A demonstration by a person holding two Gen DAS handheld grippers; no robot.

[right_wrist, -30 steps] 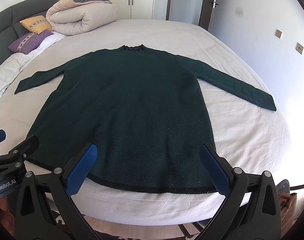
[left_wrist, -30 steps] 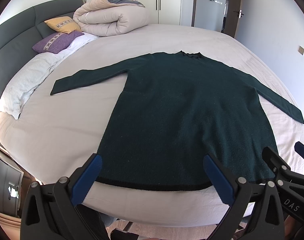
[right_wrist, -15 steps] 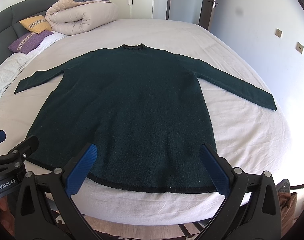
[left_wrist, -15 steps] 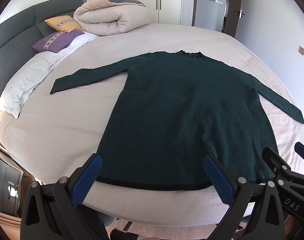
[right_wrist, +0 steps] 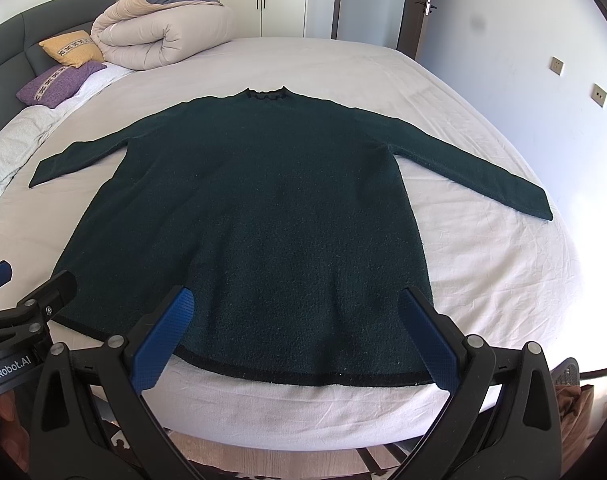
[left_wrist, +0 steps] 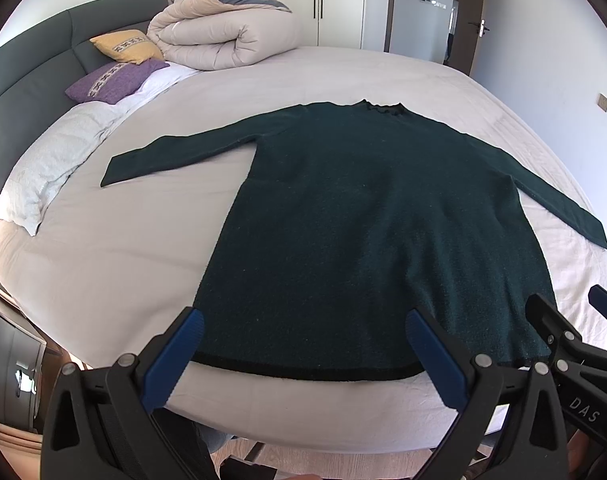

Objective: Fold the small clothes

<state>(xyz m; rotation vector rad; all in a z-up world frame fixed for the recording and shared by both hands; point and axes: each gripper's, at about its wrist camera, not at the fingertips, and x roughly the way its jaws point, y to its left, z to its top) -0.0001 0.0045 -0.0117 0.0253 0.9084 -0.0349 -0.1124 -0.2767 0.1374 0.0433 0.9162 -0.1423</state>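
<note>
A dark green long-sleeved sweater (left_wrist: 375,220) lies flat on the bed, collar far, black-trimmed hem near, both sleeves spread out to the sides. It also shows in the right wrist view (right_wrist: 263,208). My left gripper (left_wrist: 303,320) is open and empty, held above the hem's left half. My right gripper (right_wrist: 299,300) is open and empty above the hem's right half. The right gripper's fingers (left_wrist: 543,320) show at the right edge of the left wrist view, and the left gripper's fingers (right_wrist: 47,292) show at the left of the right wrist view.
The sweater lies on a bed with a white sheet (left_wrist: 115,256). A rolled duvet (left_wrist: 223,36), a yellow pillow (left_wrist: 127,46) and a purple pillow (left_wrist: 115,82) lie at the far left by the grey headboard (left_wrist: 23,72). The bed's near edge runs just beyond the hem.
</note>
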